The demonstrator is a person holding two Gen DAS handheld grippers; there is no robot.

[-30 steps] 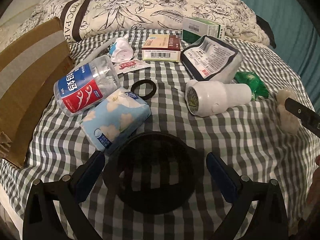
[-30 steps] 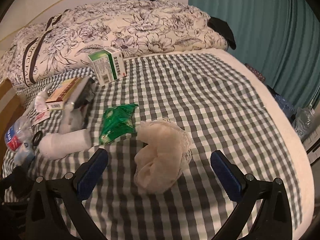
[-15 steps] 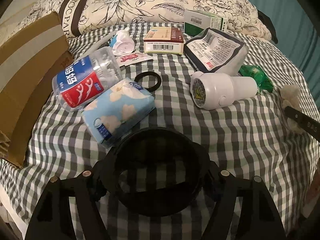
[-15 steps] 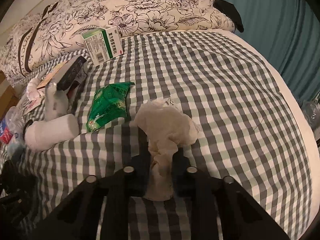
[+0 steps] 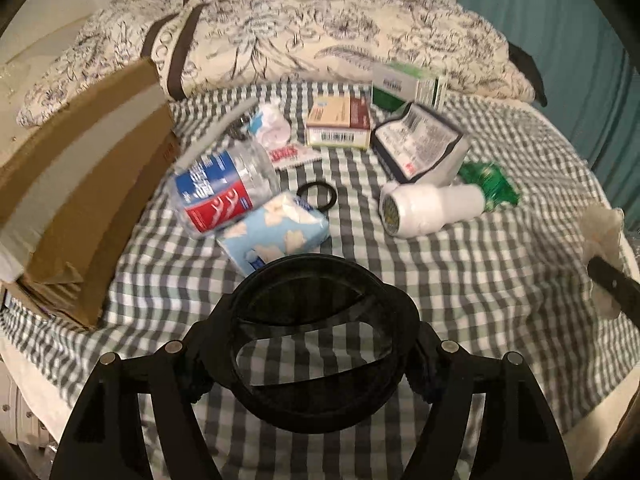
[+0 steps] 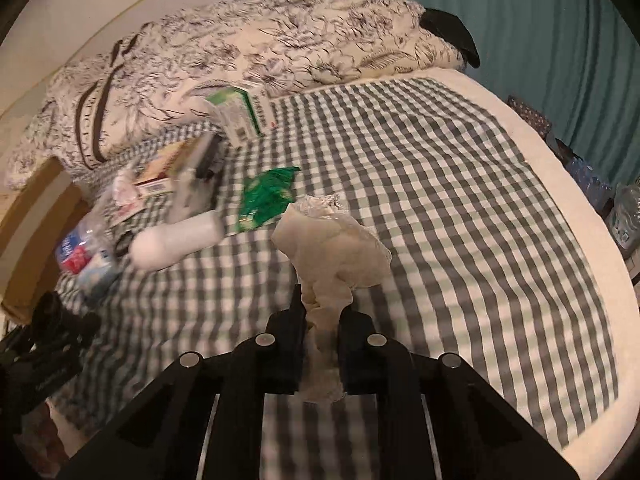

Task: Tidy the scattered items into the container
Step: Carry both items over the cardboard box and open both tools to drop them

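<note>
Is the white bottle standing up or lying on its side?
Lying on its side. The white bottle rests lengthwise on the checked bedspread, its round base facing the left wrist camera, beside the green packet.

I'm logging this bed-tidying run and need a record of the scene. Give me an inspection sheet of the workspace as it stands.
Surface: checked bedsheet, wrinkled, over a bed.
Job's things: black ring-shaped item held in the left gripper; cream lace cloth held in the right gripper; cardboard box at the bed's left edge.
Clutter: white bottle on its side, clear jar with red and blue label, blue tissue pack, small black ring, green packet, dark pouch, two cartons.
Grippers: both closed on their loads.
Cables: nothing seen.
Surroundings: floral duvet, teal curtain.
</note>
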